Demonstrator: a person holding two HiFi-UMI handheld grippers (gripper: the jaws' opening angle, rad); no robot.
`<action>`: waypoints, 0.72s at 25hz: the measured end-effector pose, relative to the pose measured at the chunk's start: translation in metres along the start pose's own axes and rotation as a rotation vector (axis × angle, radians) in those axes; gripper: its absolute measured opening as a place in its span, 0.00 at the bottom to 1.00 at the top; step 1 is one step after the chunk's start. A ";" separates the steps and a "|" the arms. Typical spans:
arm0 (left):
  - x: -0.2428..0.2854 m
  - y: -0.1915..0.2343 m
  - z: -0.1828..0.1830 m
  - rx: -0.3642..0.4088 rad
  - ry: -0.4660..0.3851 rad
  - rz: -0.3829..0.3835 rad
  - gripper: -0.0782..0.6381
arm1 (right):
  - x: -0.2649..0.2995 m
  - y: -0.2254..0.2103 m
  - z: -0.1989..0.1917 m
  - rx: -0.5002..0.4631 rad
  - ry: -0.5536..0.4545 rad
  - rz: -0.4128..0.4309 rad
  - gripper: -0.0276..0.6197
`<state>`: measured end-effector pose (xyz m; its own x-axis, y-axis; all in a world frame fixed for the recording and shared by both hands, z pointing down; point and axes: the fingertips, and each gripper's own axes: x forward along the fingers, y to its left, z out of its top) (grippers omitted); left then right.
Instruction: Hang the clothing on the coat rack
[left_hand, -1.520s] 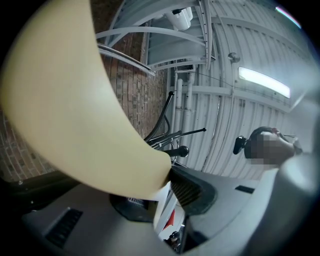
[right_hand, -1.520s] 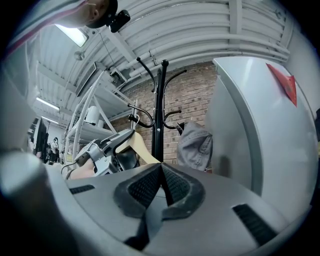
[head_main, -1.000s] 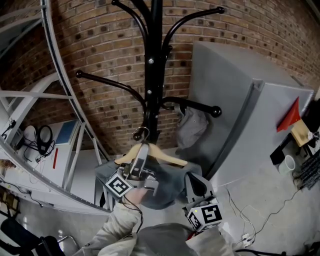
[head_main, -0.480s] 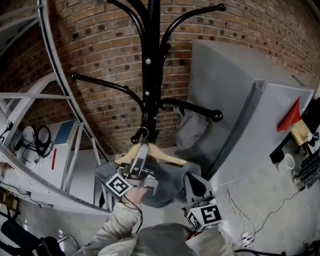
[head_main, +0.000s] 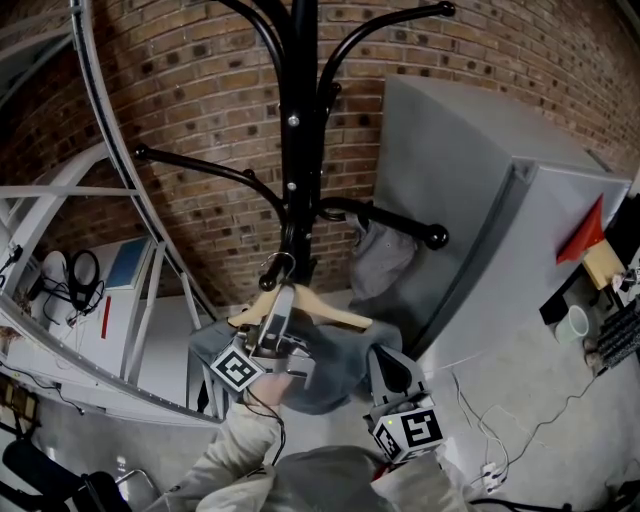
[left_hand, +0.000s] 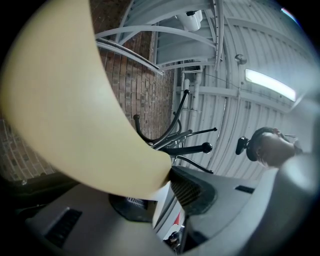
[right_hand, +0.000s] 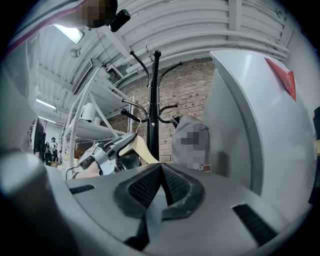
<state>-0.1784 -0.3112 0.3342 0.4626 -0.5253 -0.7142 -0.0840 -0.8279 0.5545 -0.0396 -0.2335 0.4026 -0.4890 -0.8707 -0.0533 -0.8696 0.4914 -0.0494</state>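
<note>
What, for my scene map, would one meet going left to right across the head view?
Left to right: white shelving frame → black coat rack → grey garment hanging on its arm → grey cabinet → red triangular piece.

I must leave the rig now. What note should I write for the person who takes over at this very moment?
Left gripper: shut on the wooden hanger, pointing up toward the coat rack.
Right gripper: shut, empty, low beside the clothing.
Things: the grey-blue clothing drapes from the hanger. The hanger's hook is close to the pole, below the arms and, as far as I can see, over none of them. Another grey garment already hangs at the right knobbed arm.
Done: clothing is on the hanger, at the rack.
Left: put the hook over a free arm, perhaps the left arm, then release.
</note>
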 end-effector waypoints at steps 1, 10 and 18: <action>0.000 0.001 0.000 0.000 -0.001 0.001 0.26 | 0.000 -0.001 0.000 0.001 0.001 0.001 0.08; 0.001 0.003 0.000 0.003 -0.001 0.007 0.26 | -0.003 -0.004 -0.004 0.011 0.013 0.001 0.08; 0.002 0.007 -0.001 -0.036 -0.017 0.015 0.28 | -0.005 -0.007 -0.004 0.024 0.014 -0.001 0.08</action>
<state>-0.1776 -0.3179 0.3375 0.4465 -0.5409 -0.7128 -0.0587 -0.8126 0.5799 -0.0313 -0.2322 0.4077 -0.4893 -0.8712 -0.0398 -0.8681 0.4910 -0.0728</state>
